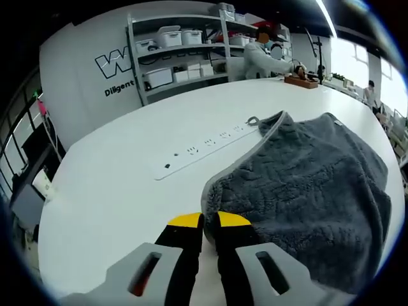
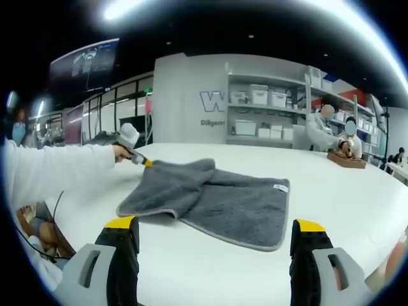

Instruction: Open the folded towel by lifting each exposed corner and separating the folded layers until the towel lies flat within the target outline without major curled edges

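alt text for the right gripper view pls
A grey fleecy towel lies partly folded on a white table, while the left gripper, held by a white-sleeved arm, grips its far-left corner. The right gripper is open in the foreground, yellow-tipped fingers wide apart.

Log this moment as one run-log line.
left gripper: shut on towel corner | right gripper: open, off towel | towel: part folded on table

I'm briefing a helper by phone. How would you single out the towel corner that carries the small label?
On the white table lies a grey towel. Its flat single layer ends nearest the seated people; the corner there bears a small white label, unlike the folded-over end held by the left gripper.
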